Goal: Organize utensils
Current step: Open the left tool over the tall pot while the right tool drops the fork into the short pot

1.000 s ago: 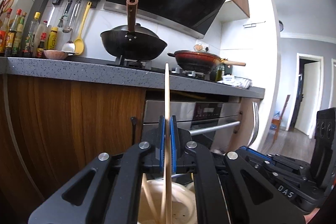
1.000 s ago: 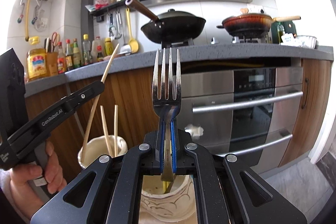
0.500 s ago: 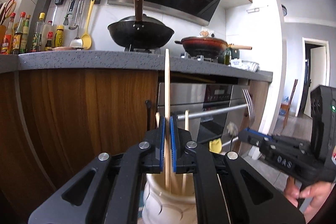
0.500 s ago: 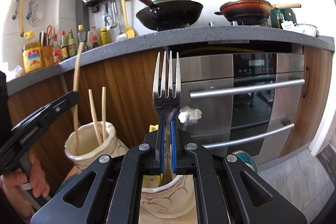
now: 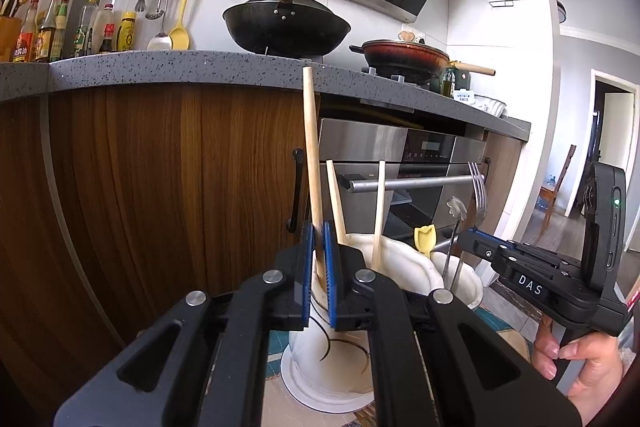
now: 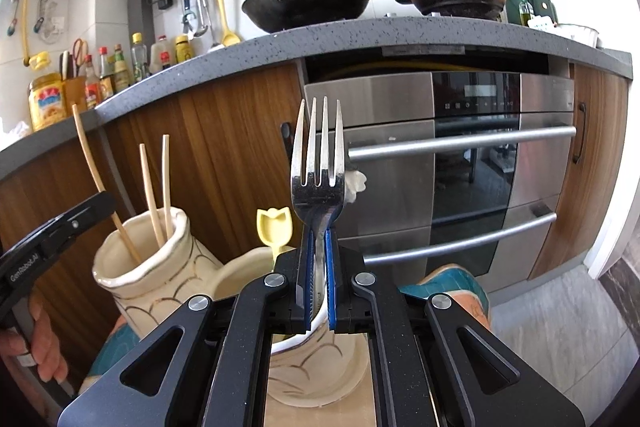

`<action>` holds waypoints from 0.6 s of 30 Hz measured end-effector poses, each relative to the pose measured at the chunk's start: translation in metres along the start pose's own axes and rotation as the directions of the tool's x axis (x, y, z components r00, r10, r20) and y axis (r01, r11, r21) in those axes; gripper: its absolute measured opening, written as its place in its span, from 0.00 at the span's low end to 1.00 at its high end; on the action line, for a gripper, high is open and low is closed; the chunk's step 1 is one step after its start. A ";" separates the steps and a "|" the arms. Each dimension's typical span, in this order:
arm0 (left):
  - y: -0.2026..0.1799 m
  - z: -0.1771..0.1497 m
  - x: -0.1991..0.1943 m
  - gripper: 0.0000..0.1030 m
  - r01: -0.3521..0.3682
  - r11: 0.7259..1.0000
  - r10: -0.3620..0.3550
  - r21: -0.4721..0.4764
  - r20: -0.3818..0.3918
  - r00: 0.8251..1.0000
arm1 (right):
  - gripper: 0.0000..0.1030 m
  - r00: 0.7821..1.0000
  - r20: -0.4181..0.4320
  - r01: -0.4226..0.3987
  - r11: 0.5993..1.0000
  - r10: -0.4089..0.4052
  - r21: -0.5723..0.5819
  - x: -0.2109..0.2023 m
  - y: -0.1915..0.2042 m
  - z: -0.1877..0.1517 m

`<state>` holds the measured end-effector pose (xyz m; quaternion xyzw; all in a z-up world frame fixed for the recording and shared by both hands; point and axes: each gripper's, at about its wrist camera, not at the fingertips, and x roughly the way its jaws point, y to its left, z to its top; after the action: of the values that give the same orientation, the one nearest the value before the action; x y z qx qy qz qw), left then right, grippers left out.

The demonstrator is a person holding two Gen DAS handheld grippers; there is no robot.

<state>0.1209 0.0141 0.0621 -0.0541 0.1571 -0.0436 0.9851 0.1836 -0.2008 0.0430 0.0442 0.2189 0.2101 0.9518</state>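
Note:
My left gripper (image 5: pixel 316 267) has its blue pads slightly parted around a wooden chopstick (image 5: pixel 311 155) that stands in a cream ceramic holder (image 5: pixel 340 347). Two more chopsticks (image 5: pixel 378 211) lean in that holder. My right gripper (image 6: pixel 318 279) is shut on a metal fork (image 6: pixel 318 163), tines up, its handle down inside a second cream holder (image 6: pixel 316 367). A yellow utensil (image 6: pixel 274 227) and a white-topped one stand in that second holder. The chopstick holder also shows in the right wrist view (image 6: pixel 148 267), to the left.
Both holders stand on a low surface with a teal patterned mat (image 6: pixel 444 283). Behind are wooden cabinet doors (image 5: pixel 180 187), a steel oven (image 6: pixel 460 147) and a grey counter (image 5: pixel 160 71) with a black wok, a red pan and sauce bottles.
Both grippers have come down, lowering the chopstick and the fork deeper into their holders. The left pads have eased apart around the chopstick, which now leans left.

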 end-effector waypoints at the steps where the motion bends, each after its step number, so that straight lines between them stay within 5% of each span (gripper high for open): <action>1: 0.000 0.000 0.000 0.05 -0.001 1.000 0.001 0.000 -0.002 1.000 | 0.06 1.000 -0.003 0.000 1.000 0.000 0.001 0.000 0.000 0.000; 18: 0.001 0.003 -0.010 0.25 -0.001 1.000 0.002 -0.013 0.013 1.000 | 0.11 1.000 -0.010 0.014 1.000 -0.014 -0.011 0.003 0.003 -0.003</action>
<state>0.1129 0.0165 0.0677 -0.0606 0.1509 -0.0415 0.9858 0.1837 -0.1968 0.0391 0.0365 0.2231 0.2046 0.9524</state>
